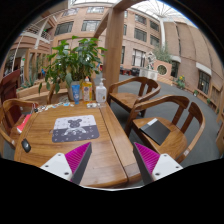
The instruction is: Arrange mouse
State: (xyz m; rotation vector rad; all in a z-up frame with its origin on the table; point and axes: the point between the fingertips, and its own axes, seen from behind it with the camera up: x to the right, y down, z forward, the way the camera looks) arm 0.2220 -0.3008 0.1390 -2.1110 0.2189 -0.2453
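Note:
A dark mouse (26,145) lies on the wooden table (100,150) at its left edge, ahead and left of my fingers. A grey mouse pad (76,127) with a dark print lies near the table's middle, beyond the fingers. My gripper (111,160) hovers over the near end of the table. Its two fingers with magenta pads (74,157) stand wide apart, with only bare table between them. It holds nothing.
A potted plant (72,60) and several bottles (88,91) stand at the table's far end. A red object (24,122) lies left of the pad. Wooden chairs (170,125) ring the table; one at right holds a dark item (156,130).

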